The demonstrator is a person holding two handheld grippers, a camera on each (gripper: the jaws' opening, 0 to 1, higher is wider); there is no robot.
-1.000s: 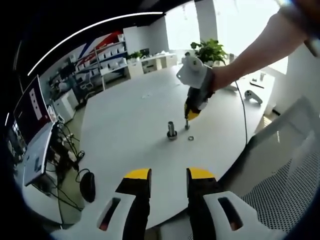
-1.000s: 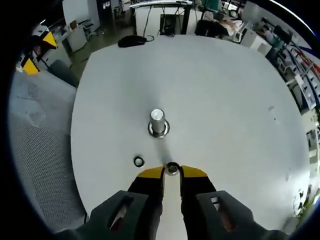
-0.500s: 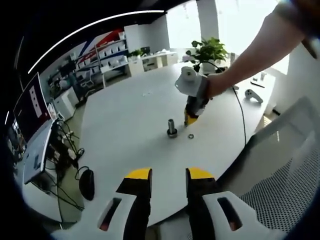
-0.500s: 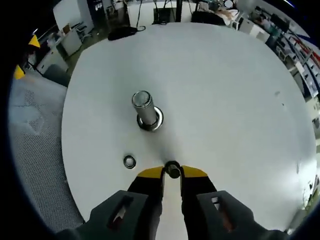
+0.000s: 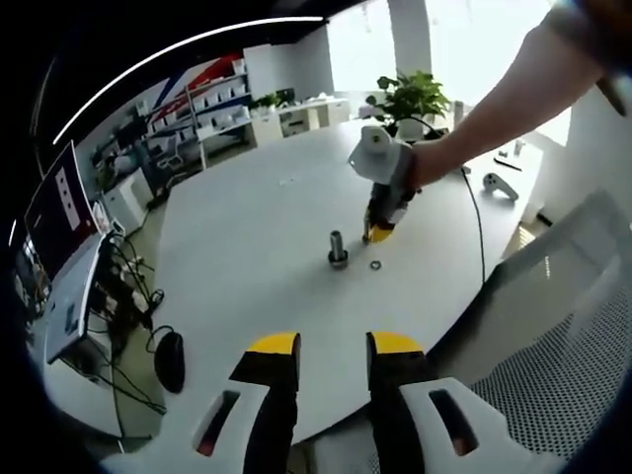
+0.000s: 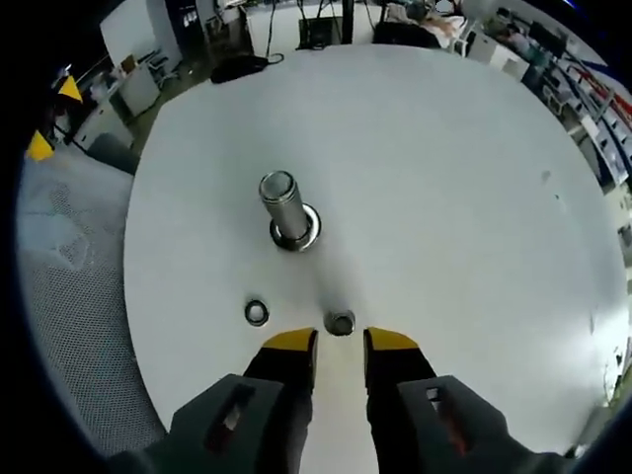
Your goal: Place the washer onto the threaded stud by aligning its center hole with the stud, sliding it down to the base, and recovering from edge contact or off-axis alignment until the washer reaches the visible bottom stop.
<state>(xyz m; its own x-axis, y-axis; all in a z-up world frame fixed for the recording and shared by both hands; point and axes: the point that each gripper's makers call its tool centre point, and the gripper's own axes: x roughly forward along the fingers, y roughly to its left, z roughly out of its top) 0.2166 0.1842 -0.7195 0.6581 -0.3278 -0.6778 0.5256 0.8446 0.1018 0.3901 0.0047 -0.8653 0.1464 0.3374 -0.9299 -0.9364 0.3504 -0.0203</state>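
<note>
Two views look onto one round white desk (image 6: 444, 197), and no brand, label or writing on it or on the parts can be read. On the desk stands the threaded stud (image 6: 280, 202), upright on its flanged base, also seen in the left gripper view (image 5: 338, 247). Near the stud's base, toward the camera in the right gripper view, lie two small metal rings: a washer (image 6: 340, 322) just ahead of the right claw (image 6: 340, 342), and a second washer (image 6: 257, 312) a little to its left, both flat on the desk and apart from the stud.

Half a second ago the right claw's yellow tips pinched the first washer between them; now the jaws stand parted and the washer rests free on the desk, just beyond the tips and not on the stud. In the left gripper view a person's hand holds the right claw (image 5: 375, 234) low over the desk, just beside the stud. The left claw (image 5: 334, 345) hovers near the desk's edge, jaws apart, gripping nothing, much as before.
</note>
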